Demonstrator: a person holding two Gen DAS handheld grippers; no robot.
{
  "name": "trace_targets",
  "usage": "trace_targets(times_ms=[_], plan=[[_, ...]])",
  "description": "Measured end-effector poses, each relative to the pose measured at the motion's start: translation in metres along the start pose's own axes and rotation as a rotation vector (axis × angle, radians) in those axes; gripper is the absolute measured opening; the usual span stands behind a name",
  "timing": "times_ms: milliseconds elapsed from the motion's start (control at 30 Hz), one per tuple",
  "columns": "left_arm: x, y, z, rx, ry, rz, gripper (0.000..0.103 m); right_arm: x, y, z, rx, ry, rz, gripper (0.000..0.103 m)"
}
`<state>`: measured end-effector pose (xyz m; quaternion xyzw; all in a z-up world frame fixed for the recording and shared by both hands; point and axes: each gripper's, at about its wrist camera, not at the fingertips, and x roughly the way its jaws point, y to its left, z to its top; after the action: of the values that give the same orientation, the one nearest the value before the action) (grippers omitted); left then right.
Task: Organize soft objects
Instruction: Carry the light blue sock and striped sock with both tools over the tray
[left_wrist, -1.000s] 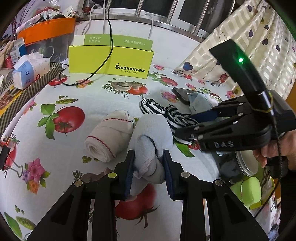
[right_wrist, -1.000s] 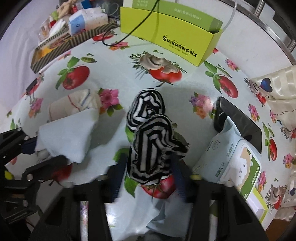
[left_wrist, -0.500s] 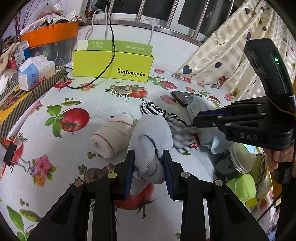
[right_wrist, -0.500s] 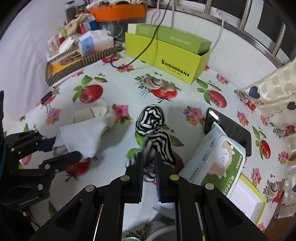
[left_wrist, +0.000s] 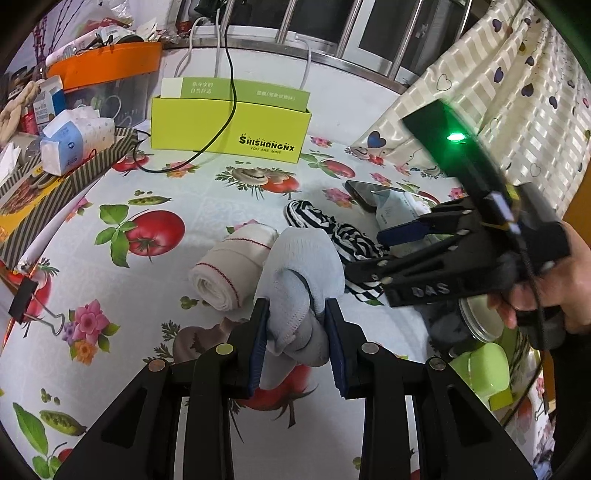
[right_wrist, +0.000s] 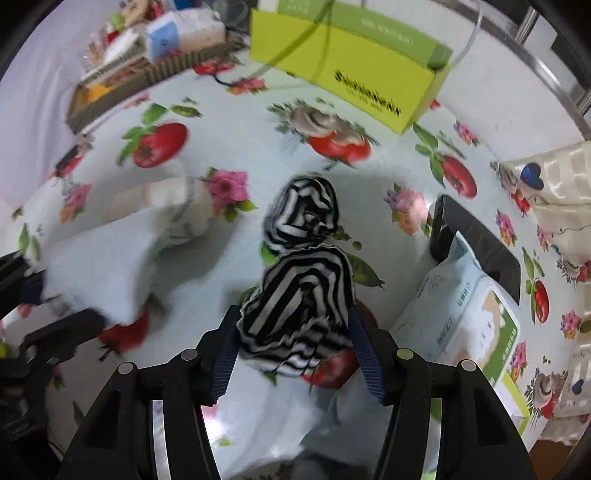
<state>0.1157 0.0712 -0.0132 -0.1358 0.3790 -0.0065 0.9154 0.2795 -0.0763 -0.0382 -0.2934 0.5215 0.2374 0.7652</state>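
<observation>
Tablecloth (left_wrist: 207, 206) with tomato print

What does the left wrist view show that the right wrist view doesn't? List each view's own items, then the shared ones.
Left wrist only: the person's hand, an orange tub, a binder clip and the left gripper shut on a light blue sock.

Right wrist only: the front of the wipes pack and the right gripper, its jaws just opened, around the striped sock.

Both: the yellow-green box, dark phone and rolled cream sock.
</observation>
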Motion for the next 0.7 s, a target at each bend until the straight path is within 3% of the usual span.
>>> trace_targets(times_ms=[67, 167, 300, 700], plan=[[0.002, 0.0, 0.0, 0.0, 0.004, -0.003, 0.031, 0.009, -0.004, 0.004, 0.014, 0.022, 0.004, 0.056], [0.002, -0.001, 0.0, 0.003, 0.005, -0.004, 0.031, 0.011, -0.002, 0.006, 0.007, 0.025, -0.009, 0.014], [-0.001, 0.001, 0.001, -0.004, 0.0, -0.002, 0.031, 0.0, 0.003, 0.001, -0.009, -0.021, -0.021, 0.013], [-0.03, -0.014, 0.003, 0.016, -0.051, 0.017, 0.031, -0.085, 0.011, -0.035, 0.03, -0.253, 0.025, 0.013]])
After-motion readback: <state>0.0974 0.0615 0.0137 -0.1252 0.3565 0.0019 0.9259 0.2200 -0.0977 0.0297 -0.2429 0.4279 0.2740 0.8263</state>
